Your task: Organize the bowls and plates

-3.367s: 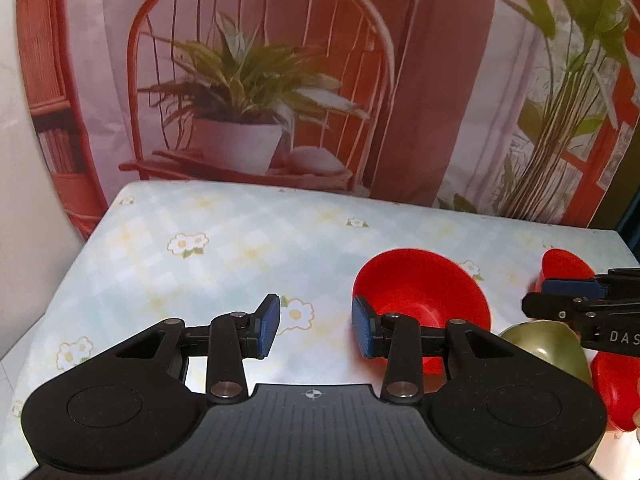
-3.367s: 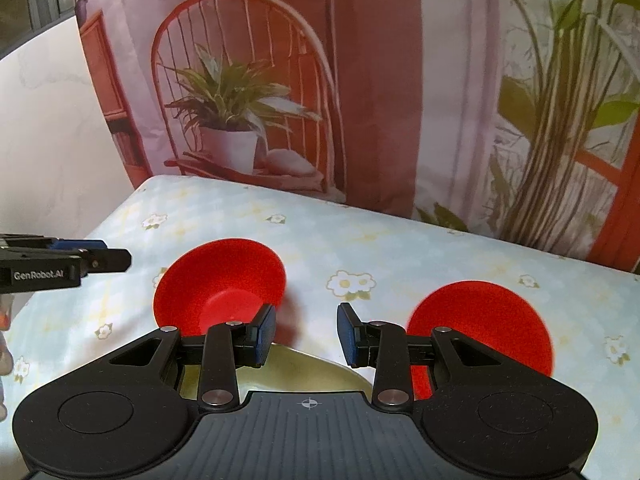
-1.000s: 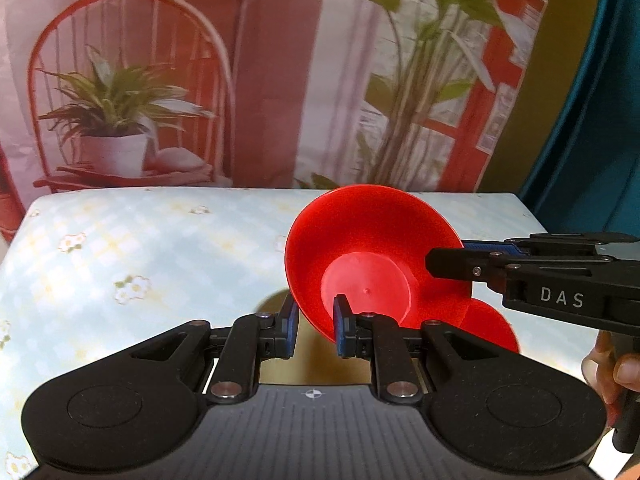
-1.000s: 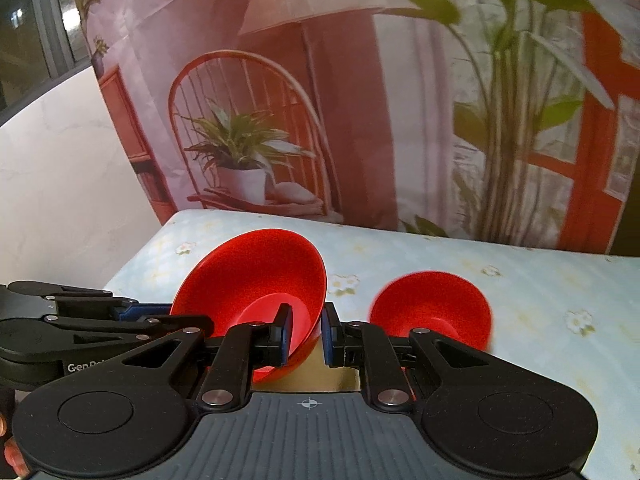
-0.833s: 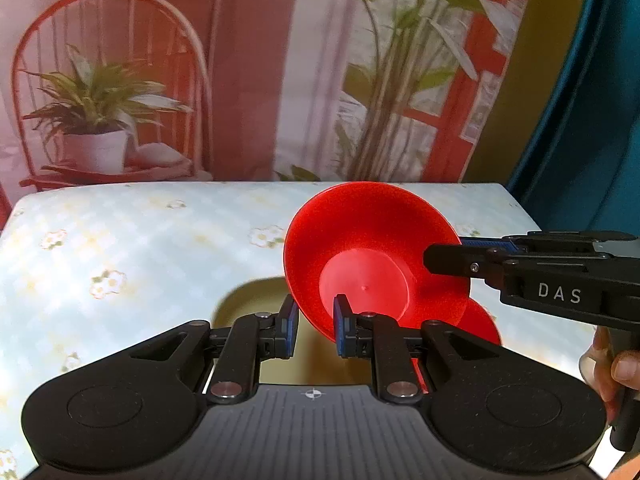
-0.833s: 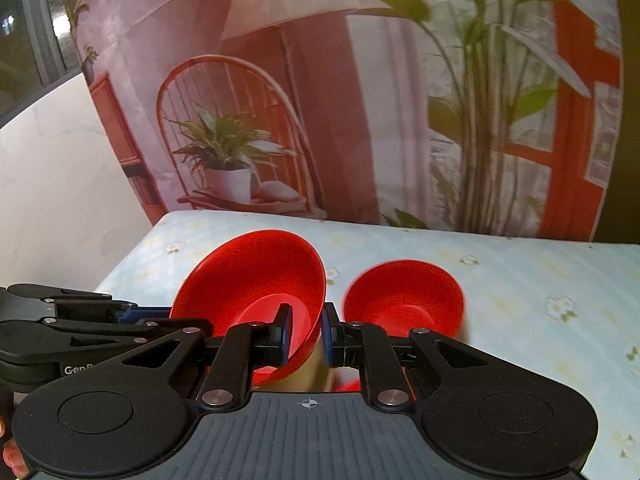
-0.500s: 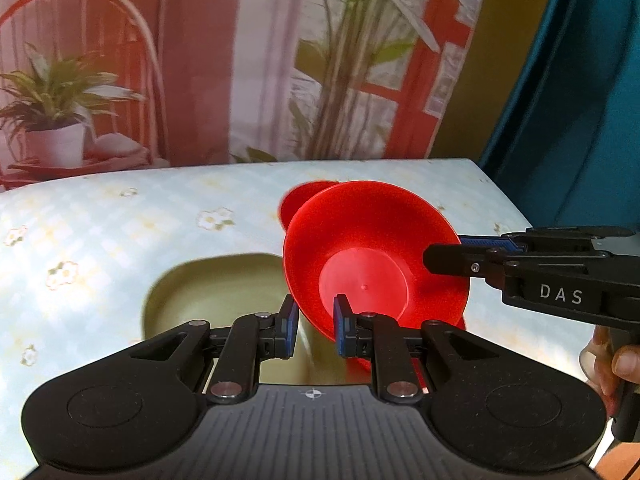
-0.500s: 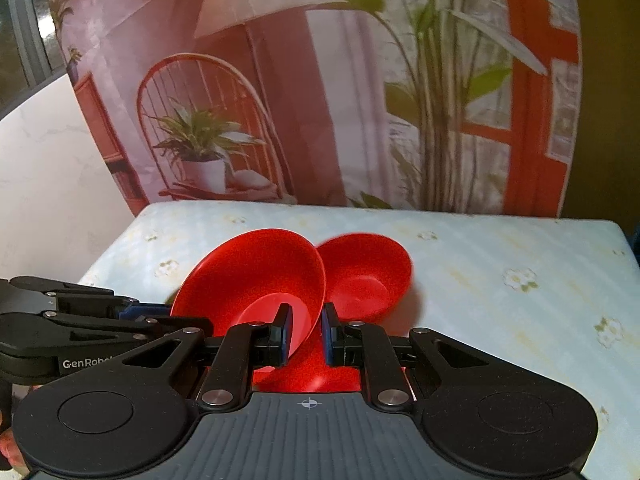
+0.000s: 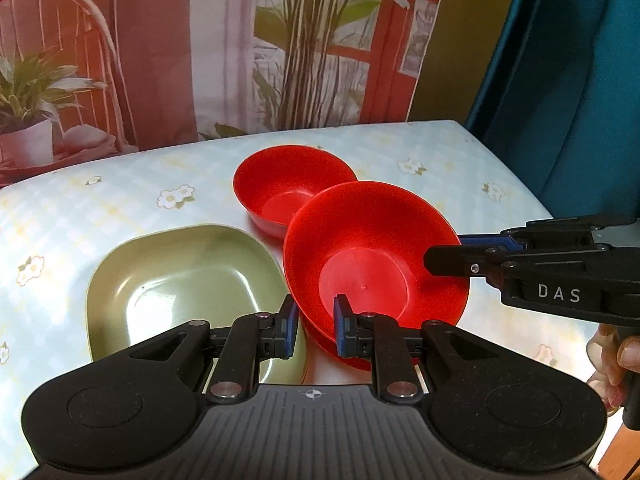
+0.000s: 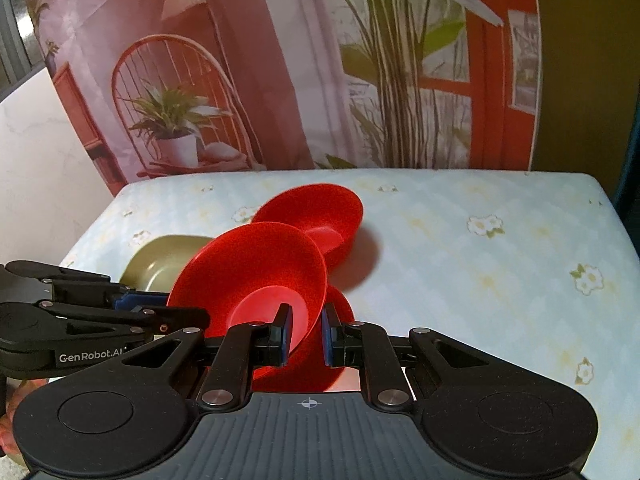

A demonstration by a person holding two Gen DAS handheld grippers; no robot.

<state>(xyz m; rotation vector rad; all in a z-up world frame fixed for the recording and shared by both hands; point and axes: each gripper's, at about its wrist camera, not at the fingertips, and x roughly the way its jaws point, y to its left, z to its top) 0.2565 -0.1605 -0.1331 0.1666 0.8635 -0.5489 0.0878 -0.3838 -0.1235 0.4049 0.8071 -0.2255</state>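
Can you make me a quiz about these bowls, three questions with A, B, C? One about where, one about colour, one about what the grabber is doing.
1. Where is the green dish?
A) on the table
B) inside a bowl
C) on a chair

2. What colour is the held bowl?
A) blue
B) red
C) white

3. What is the left gripper doing?
A) wide open, empty
B) pinching the bowl's rim
C) gripping the green dish

Answers:
1 A: it lies on the flowered cloth beside the bowl.
2 B: it is bright red all over.
3 B: its blue pads sit either side of the rim.

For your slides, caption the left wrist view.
Both grippers, left and right, hold one red bowl above another.
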